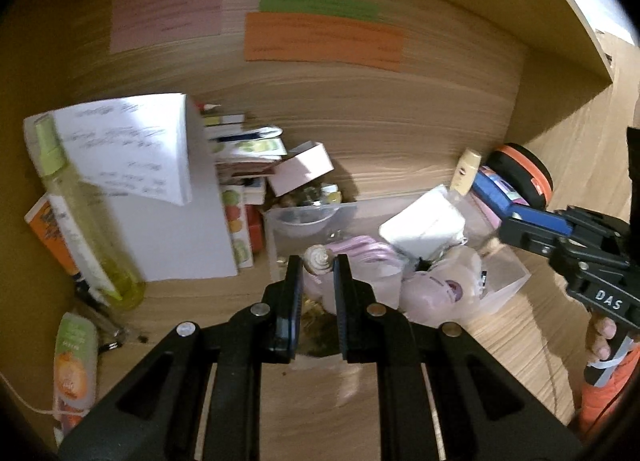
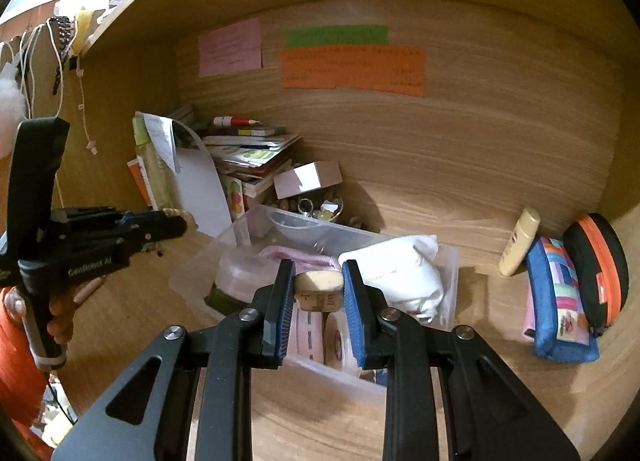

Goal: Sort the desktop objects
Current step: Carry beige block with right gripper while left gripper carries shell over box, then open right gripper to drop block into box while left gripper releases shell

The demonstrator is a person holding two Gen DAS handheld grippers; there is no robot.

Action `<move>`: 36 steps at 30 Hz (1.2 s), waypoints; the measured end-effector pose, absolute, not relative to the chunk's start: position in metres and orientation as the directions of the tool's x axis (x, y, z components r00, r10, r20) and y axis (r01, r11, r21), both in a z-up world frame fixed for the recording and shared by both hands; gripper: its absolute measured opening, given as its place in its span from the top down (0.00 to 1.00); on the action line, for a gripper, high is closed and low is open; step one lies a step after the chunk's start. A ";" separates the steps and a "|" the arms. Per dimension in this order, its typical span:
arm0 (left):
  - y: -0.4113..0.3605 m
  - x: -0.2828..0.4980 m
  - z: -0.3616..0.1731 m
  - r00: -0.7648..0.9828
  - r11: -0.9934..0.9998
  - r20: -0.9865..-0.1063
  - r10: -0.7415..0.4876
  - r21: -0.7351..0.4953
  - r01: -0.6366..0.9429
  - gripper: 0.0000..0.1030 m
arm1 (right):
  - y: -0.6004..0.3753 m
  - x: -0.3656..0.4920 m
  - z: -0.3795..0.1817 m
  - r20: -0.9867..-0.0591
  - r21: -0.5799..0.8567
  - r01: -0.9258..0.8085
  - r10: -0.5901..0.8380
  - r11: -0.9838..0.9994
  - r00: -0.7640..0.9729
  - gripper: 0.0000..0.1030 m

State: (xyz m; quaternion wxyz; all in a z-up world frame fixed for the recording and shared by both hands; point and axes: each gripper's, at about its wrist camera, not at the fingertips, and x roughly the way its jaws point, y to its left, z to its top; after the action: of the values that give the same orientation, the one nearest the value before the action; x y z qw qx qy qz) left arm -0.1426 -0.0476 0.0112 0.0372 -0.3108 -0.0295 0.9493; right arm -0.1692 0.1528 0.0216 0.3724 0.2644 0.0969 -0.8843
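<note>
My left gripper [image 1: 317, 263] is shut on a small spiral seashell [image 1: 318, 259] and holds it above the near edge of a clear plastic box [image 1: 352, 209]. My right gripper [image 2: 319, 281] is shut on a small beige tube [image 2: 320, 291] with printed text, above the same clear box [image 2: 448, 261]. The box holds a white pouch [image 2: 404, 273], pink items [image 2: 296, 255] and round jars. In the right wrist view the left gripper [image 2: 176, 227] shows at the left; in the left wrist view the right gripper [image 1: 504, 229] shows at the right.
A stack of books [image 2: 252, 153] and a pink box [image 2: 308, 177] stand at the back left. A cream tube [image 2: 518, 241], a blue pencil case [image 2: 560, 293] and a black-orange round case [image 2: 598, 273] lean at the right. A green spray bottle [image 1: 76, 213] and papers [image 1: 136, 145] stand at the left.
</note>
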 end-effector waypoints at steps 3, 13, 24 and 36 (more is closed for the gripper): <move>-0.038 -0.150 0.011 -0.799 -0.994 -0.592 0.104 -0.076 -0.074 0.86 | 0.148 -0.177 0.020 -0.547 0.021 0.710 -0.602 -0.704 -0.581 0.79; -0.019 -0.184 -0.003 -0.771 -0.991 -0.622 0.134 -0.077 -0.110 0.86 | 0.137 -0.209 0.003 -0.592 0.025 0.695 -0.571 -0.719 -0.569 0.79; -0.015 -0.199 -0.022 -0.739 -0.991 -0.661 0.131 -0.074 -0.110 0.72 | 0.138 -0.222 -0.013 -0.611 0.026 0.684 -0.553 -0.729 -0.566 0.73; -0.013 -0.178 -0.005 -0.788 -0.996 -0.609 0.088 -0.031 -0.087 0.45 | 0.143 -0.213 0.000 -0.558 -0.020 0.648 -0.530 -0.761 -0.639 0.43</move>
State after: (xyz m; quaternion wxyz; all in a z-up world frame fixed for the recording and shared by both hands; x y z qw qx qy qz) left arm -0.1776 -0.0134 -0.0053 0.0461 -0.3223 -0.0006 0.9455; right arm -0.2129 0.1427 0.0000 0.3276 0.2704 0.1097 -0.8986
